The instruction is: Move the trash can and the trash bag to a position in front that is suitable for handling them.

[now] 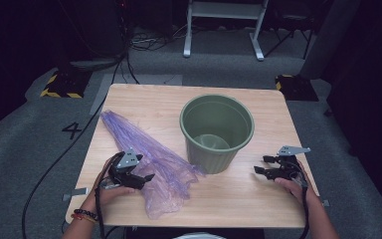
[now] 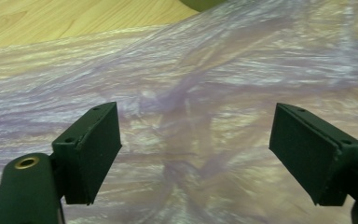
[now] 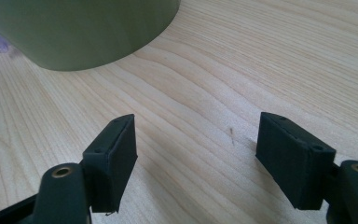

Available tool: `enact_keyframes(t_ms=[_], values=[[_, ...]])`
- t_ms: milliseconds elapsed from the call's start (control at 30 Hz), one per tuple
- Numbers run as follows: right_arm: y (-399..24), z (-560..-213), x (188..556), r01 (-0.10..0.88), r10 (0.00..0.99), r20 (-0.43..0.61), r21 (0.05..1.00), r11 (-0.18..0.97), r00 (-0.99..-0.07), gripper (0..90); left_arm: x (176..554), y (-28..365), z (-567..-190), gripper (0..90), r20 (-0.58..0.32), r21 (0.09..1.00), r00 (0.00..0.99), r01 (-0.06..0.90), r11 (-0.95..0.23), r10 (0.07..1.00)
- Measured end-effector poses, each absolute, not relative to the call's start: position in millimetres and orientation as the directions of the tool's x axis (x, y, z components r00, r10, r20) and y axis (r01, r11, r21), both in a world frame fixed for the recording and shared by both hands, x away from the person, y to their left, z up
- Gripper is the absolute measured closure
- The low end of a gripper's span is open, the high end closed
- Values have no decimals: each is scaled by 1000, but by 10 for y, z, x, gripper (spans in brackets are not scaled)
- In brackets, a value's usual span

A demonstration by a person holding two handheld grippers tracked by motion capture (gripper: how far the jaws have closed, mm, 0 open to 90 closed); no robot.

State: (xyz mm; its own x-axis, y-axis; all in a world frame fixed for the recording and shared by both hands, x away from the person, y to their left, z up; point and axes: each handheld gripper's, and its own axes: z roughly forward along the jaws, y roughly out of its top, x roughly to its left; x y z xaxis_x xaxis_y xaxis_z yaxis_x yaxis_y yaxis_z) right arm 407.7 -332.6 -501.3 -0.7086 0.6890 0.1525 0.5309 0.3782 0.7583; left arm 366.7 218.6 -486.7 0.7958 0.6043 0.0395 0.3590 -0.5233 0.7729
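Observation:
A thin purple plastic bag (image 1: 151, 162) lies crumpled across the left half of the wooden table (image 1: 258, 194), reaching to the foot of a green ribbed bin (image 1: 217, 132) that stands upright and looks empty. My left gripper (image 1: 148, 178) hovers over the bag's near part, jaws wide apart. In the left gripper view the bag (image 2: 191, 93) spreads under the open left gripper (image 2: 196, 158), and nothing is pinched between the pads. My right gripper (image 1: 259, 165) rests open near the table's right edge, pointing at the bin (image 3: 79, 32). Bare wood lies between the right gripper's (image 3: 196, 161) jaws.
The table stands on grey carpet with cables (image 1: 54, 164) trailing at the left. A white frame (image 1: 224, 25) stands behind the table. Yellow-and-black striped blocks (image 1: 62, 84) sit on the floor at the far corners.

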Motion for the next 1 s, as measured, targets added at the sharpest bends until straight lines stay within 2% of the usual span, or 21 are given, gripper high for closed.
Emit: enact_keyframes(t_ms=[267,333,467,533,567,600,633,667,700,733,767,933,1000], values=[[-3320,-5015,4079,528,690,149,760,378,-708,288,3873,2114,-4997,159,4,738,811,392,-549,585],[-3319,-5015,4079,528,690,149,760,379,-709,289,3896,2070,-5017,177,2,720,816,400,-567,578],[-3319,-5016,4078,528,690,149,761,378,-708,288,3905,2070,-5018,271,-7,721,806,414,-556,591],[-3319,-5016,4079,529,690,150,760,377,-708,288,3908,2076,-5014,358,-10,724,799,420,-548,601],[-3319,-5016,4079,529,690,150,760,377,-708,288,3907,2073,-5013,358,-7,725,794,422,-544,608],[-3319,-5016,4079,528,691,148,761,378,-708,288,3910,2068,-5013,455,-8,730,788,426,-534,616],[-3319,-5016,4079,528,691,148,761,378,-708,288,3912,2064,-5009,455,-3,731,786,424,-534,619],[-3319,-5016,4079,528,691,149,761,377,-707,289,3912,2054,-5008,506,-3,735,784,423,-531,621],[-3319,-5016,4080,530,691,152,760,375,-707,288,3910,2026,-5008,643,6,739,781,417,-529,624],[-3320,-5017,4080,530,690,154,761,373,-707,288,3910,2026,-5008,682,6,739,781,417,-529,624],[-3320,-5017,4080,530,690,154,761,373,-707,288,3910,2010,-5009,682,9,741,782,414,-529,624],[-3323,-5019,4083,532,692,158,763,368,-704,288,3927,1916,-5013,843,46,743,766,403,-535,641],[-3324,-5020,4083,533,692,160,763,365,-704,288,3931,1905,-5013,863,50,743,764,402,-536,643]])
